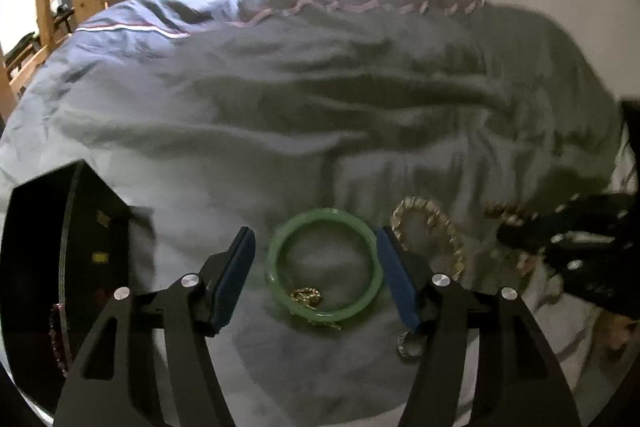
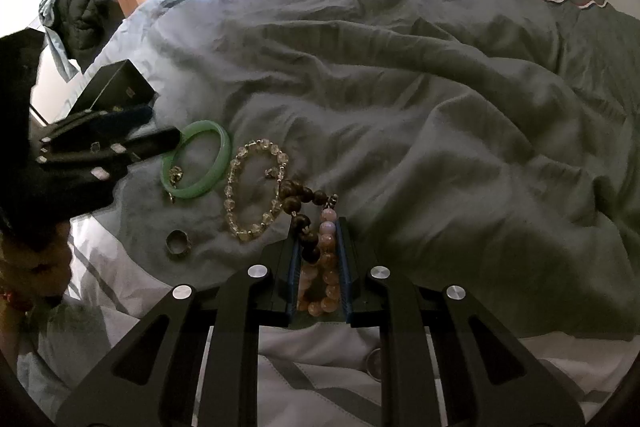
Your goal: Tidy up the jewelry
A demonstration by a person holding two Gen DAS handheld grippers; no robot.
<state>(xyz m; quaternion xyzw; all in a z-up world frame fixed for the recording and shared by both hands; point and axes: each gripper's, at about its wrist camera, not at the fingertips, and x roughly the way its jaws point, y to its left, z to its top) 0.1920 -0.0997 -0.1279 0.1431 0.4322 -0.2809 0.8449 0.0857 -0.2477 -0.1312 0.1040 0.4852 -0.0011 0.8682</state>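
- Left gripper (image 1: 316, 251): fingers spread, green jade bangle (image 1: 322, 265) lying flat on the grey duvet (image 1: 320, 99) between them, pads clear of it.
- Small gold chain (image 1: 307, 297) at the bangle's 6 o'clock rim.
- Clear crystal bead bracelet (image 2: 256, 193) just at the bangle's 3 o'clock; silver ring (image 2: 179, 243) near its 6 o'clock.
- Right gripper (image 2: 320, 227): fingers pinching pink bead bracelet (image 2: 324, 267) and dark wooden bead bracelet (image 2: 304, 219).
- Black jewelry box (image 2: 116, 89) at 10 o'clock in the right wrist view.
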